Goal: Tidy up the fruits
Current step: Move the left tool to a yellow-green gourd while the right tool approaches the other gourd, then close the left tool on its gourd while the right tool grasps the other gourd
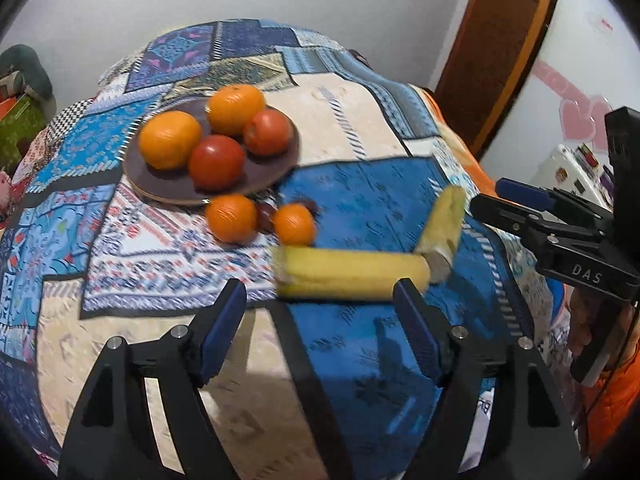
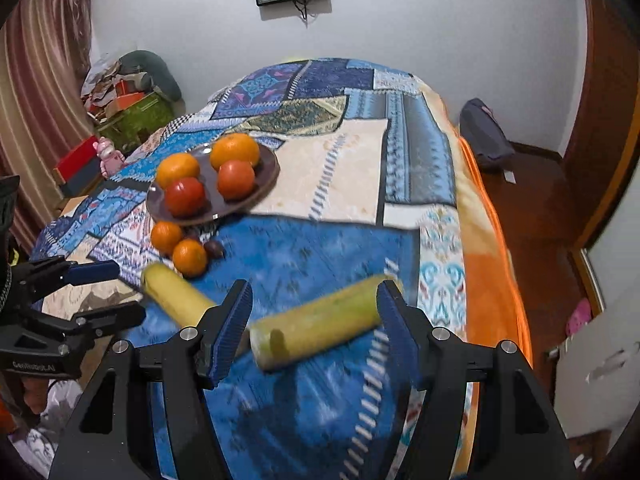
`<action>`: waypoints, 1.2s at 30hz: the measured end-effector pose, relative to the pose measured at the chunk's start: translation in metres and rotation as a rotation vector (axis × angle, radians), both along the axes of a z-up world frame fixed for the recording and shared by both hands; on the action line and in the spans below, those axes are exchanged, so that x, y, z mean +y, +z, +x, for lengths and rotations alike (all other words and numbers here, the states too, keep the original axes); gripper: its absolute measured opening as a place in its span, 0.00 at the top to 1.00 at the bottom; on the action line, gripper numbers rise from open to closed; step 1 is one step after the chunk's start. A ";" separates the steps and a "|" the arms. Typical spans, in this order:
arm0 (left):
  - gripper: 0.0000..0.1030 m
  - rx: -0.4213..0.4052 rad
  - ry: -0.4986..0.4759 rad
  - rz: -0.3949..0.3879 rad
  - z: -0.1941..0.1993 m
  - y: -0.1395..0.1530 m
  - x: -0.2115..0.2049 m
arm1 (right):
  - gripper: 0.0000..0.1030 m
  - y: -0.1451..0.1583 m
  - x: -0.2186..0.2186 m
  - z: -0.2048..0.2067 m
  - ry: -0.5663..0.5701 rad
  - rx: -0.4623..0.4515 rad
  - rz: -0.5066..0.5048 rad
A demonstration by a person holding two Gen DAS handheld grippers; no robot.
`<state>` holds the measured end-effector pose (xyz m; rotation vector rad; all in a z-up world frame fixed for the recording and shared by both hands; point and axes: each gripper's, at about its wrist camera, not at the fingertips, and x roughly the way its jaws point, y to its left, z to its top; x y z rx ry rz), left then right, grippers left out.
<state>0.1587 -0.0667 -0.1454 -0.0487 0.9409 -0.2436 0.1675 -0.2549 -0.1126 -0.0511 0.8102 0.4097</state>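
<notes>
A brown plate [image 1: 276, 168] [image 2: 264, 184] holds two oranges [image 1: 170, 140] [image 2: 178, 170] and two tomatoes [image 1: 216, 162] [image 2: 185, 196]. Two small oranges [image 1: 231, 218] [image 2: 166, 237] and dark small fruits [image 1: 265, 216] [image 2: 214, 248] lie in front of it. Two yellow corn-like cobs lie on the blue cloth: one [image 1: 352, 274] [image 2: 176, 296] just ahead of my open left gripper [image 1: 320, 300], the other [image 1: 440, 230] [image 2: 320, 322] between the open fingers of my right gripper [image 2: 314, 316]. Both grippers are empty.
The patchwork quilt [image 1: 332, 104] covers a bed or table with an orange edge on the right [image 2: 492, 248]. Boxes and clutter [image 2: 128, 108] stand at the far left, a wooden door [image 1: 492, 48] at the right, a dark bag [image 2: 484, 136] on the floor.
</notes>
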 end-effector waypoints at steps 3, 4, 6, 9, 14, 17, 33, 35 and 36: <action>0.26 0.011 -0.016 0.004 0.000 -0.005 -0.013 | 0.40 -0.008 -0.005 0.001 -0.009 0.029 0.031; 0.26 0.017 -0.017 0.005 0.001 -0.007 -0.015 | 0.41 -0.010 -0.006 0.000 -0.011 0.033 0.035; 0.27 0.031 -0.014 0.008 0.003 -0.012 -0.021 | 0.41 -0.016 -0.006 0.003 -0.011 0.052 0.044; 0.27 0.042 0.005 -0.004 0.010 -0.017 -0.023 | 0.41 -0.024 -0.005 0.004 -0.010 0.074 0.048; 0.27 0.036 0.007 -0.014 0.016 -0.015 -0.027 | 0.41 -0.034 -0.010 0.007 -0.019 0.099 0.080; 0.27 0.025 0.002 0.000 0.020 -0.014 -0.033 | 0.40 -0.036 -0.013 0.009 -0.022 0.112 0.113; 0.18 0.115 0.073 -0.128 0.059 -0.034 -0.024 | 0.25 -0.049 -0.020 0.022 -0.043 0.148 0.186; 0.19 0.100 0.078 -0.107 0.060 -0.034 -0.023 | 0.23 -0.049 -0.019 0.024 -0.045 0.155 0.180; 0.20 0.098 0.077 -0.103 0.060 -0.035 -0.023 | 0.23 -0.049 -0.017 0.025 -0.045 0.157 0.172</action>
